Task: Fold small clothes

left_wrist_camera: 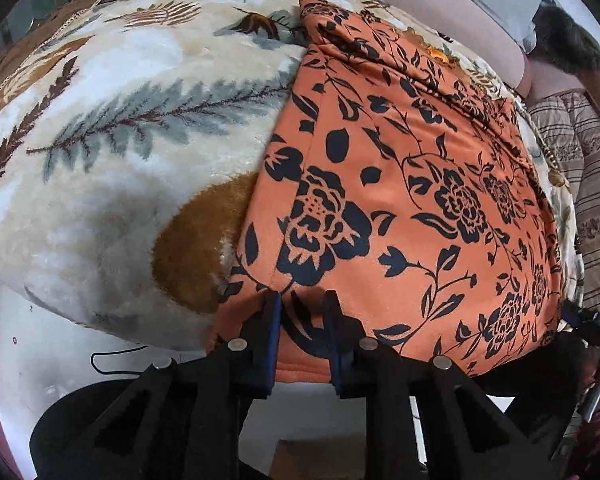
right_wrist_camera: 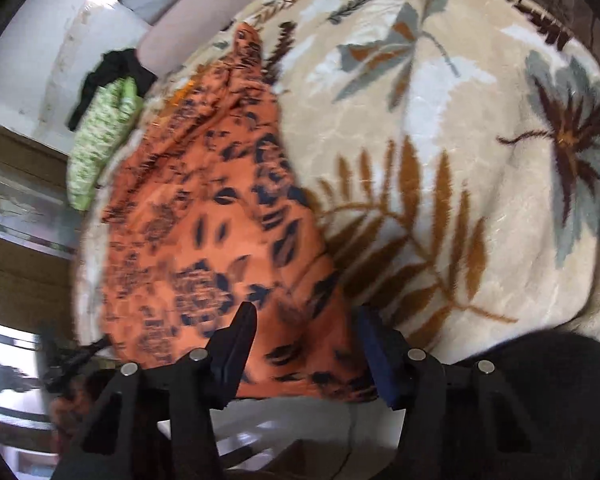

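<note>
An orange garment with black flower print (left_wrist_camera: 400,184) lies spread on a cream leaf-patterned blanket (left_wrist_camera: 112,152). My left gripper (left_wrist_camera: 303,300) sits at the garment's near hem, jaws partly apart with the hem between the fingers. In the right wrist view the same garment (right_wrist_camera: 212,220) looks blurred and bunched. My right gripper (right_wrist_camera: 306,312) is at its near edge, jaws wide apart with the cloth lying between them.
A green-and-white patterned cloth (right_wrist_camera: 100,140) and a black item (right_wrist_camera: 112,68) lie at the blanket's far side. A striped brown cover (left_wrist_camera: 580,184) is to the right. White floor (left_wrist_camera: 40,340) shows below the blanket's near edge.
</note>
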`<act>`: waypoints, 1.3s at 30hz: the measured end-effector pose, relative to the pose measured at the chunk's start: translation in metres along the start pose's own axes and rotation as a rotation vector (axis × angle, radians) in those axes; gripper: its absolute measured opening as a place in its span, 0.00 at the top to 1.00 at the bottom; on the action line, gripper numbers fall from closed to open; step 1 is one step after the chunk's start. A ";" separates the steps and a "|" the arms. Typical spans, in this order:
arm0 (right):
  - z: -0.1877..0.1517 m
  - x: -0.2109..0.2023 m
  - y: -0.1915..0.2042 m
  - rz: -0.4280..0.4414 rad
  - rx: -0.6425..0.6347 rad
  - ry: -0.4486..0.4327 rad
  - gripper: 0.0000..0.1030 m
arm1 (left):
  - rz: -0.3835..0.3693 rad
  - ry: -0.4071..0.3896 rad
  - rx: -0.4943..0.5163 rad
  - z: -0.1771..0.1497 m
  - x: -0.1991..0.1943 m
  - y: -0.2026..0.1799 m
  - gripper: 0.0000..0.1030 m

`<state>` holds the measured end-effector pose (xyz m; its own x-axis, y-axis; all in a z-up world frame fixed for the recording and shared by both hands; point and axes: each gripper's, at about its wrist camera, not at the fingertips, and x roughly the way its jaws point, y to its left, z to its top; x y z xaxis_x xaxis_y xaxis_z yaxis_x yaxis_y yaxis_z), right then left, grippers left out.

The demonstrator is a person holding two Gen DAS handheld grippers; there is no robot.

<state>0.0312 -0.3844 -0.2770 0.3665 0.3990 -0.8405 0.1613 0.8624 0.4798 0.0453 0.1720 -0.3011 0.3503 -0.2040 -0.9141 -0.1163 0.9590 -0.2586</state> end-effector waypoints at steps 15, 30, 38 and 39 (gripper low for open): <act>-0.010 0.001 0.033 0.064 -0.120 0.078 0.89 | -0.120 -0.037 -0.007 -0.002 -0.024 0.013 0.99; 0.009 -0.019 0.037 0.210 -0.092 0.013 0.90 | -0.085 0.094 0.014 -0.002 0.009 0.017 0.97; 0.011 -0.028 0.016 0.212 -0.012 -0.008 0.89 | -0.065 0.075 0.109 -0.004 0.007 -0.001 0.97; 0.010 -0.029 0.015 0.193 -0.015 -0.005 0.89 | -0.048 0.055 0.124 -0.003 0.004 -0.003 0.97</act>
<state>0.0327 -0.3857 -0.2428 0.3939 0.5561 -0.7318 0.0743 0.7743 0.6284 0.0444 0.1677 -0.3053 0.3005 -0.2575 -0.9184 0.0162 0.9641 -0.2651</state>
